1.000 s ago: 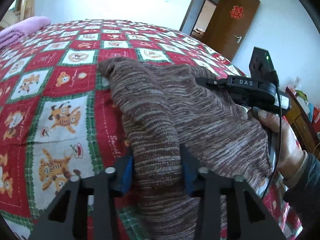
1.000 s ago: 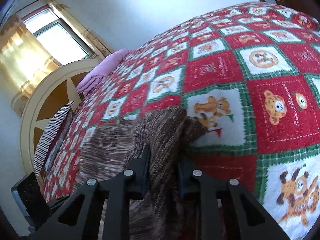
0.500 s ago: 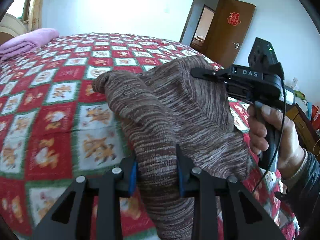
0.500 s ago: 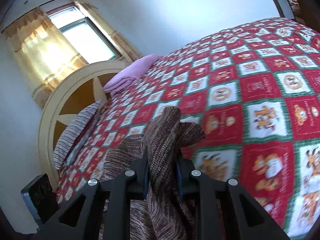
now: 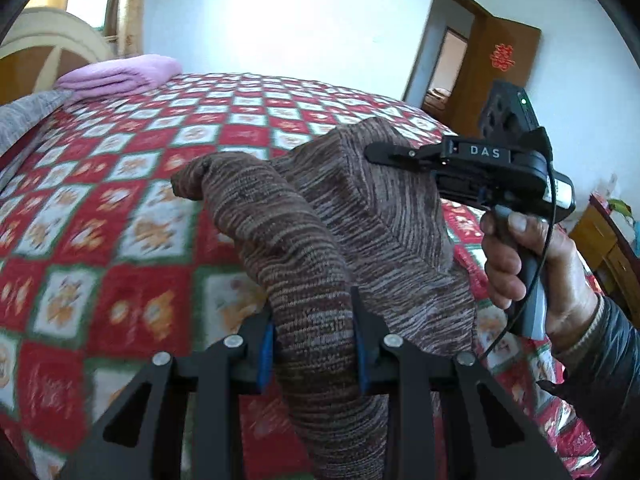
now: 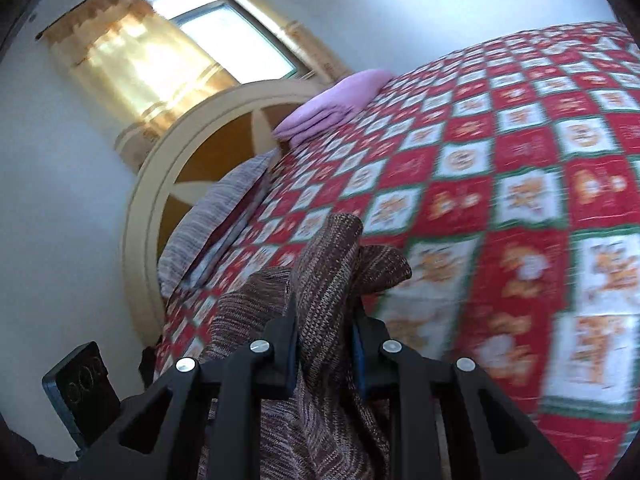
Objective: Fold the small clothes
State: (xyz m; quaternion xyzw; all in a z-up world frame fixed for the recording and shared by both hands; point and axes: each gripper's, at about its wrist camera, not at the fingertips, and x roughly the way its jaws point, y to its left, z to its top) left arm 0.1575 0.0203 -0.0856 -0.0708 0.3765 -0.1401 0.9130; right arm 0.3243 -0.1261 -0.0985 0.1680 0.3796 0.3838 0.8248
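Up off the bed, a small brown-and-grey striped knitted garment [image 5: 360,216], held in the air between two grippers and hanging in soft folds. Pinched at one bunched edge by the left gripper [image 5: 314,344], black fingers with blue pads [image 5: 265,354] clamped tight on a thick roll of the knit. Pinched at another edge by the right gripper [image 6: 324,344], its black fingers squeezed onto a second fold of the same knit [image 6: 328,280]. Seen from the left wrist, the right gripper [image 5: 384,154] off to the right side, long black nose stuck into the top of the cloth, white letters on its body, a green light on the black box above. Wrapped around its grey handle, a person's right hand [image 5: 532,264] with a dark sleeve [image 5: 608,360] at the wrist.

Below the garment, a red, white and green checked quilt [image 5: 120,208] with little orange bear pictures, spread over the whole bed. Far back on the quilt, a folded pink blanket [image 6: 336,100]. Next to it, a grey striped pillow [image 6: 216,216] leaning on a round cream and brown headboard [image 6: 192,152]. Behind that, a bright window with yellow curtains [image 6: 132,60]. Across the room, an open brown wooden door [image 5: 496,76] with a red paper sign on it.
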